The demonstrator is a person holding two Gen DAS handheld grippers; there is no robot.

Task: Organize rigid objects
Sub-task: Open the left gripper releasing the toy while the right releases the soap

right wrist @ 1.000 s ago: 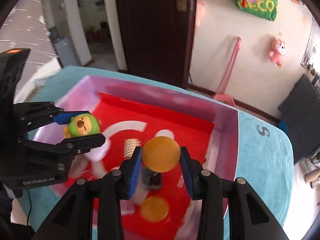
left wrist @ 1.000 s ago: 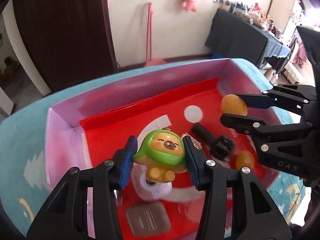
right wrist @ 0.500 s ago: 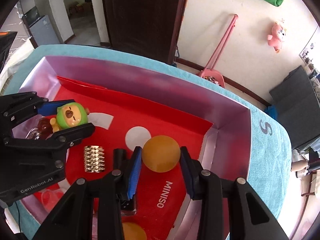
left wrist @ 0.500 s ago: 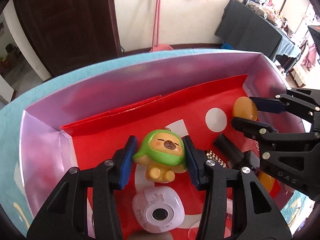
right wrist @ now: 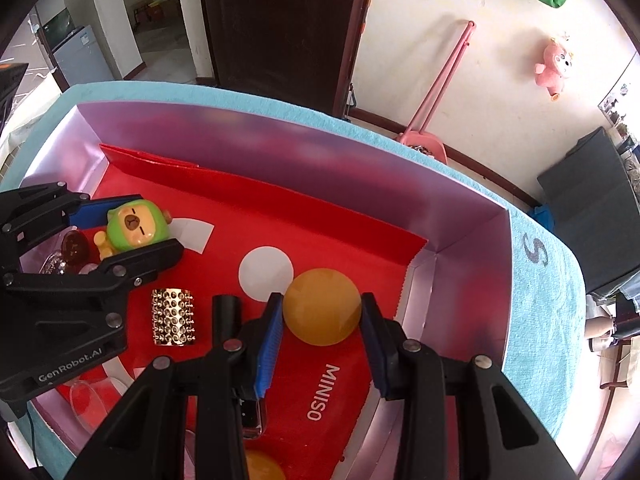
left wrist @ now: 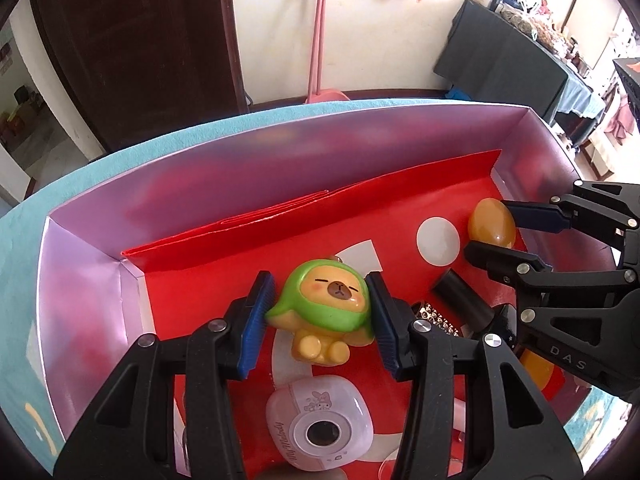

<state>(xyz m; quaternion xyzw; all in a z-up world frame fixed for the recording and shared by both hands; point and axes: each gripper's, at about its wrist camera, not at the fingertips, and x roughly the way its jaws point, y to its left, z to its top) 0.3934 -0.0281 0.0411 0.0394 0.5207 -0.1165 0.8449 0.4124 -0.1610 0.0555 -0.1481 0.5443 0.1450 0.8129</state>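
Left wrist view: the left tool (left wrist: 320,320) is clamped on the bear toy (left wrist: 326,306), pads against both sides of its green hood, held low over the left part of the red liner (left wrist: 240,256) inside the box (left wrist: 80,280).

Right wrist view: the right tool (right wrist: 322,334) grips the ball (right wrist: 322,306) between its pads, near the box's far right corner; bare liner lies directly beneath, so release looks close.
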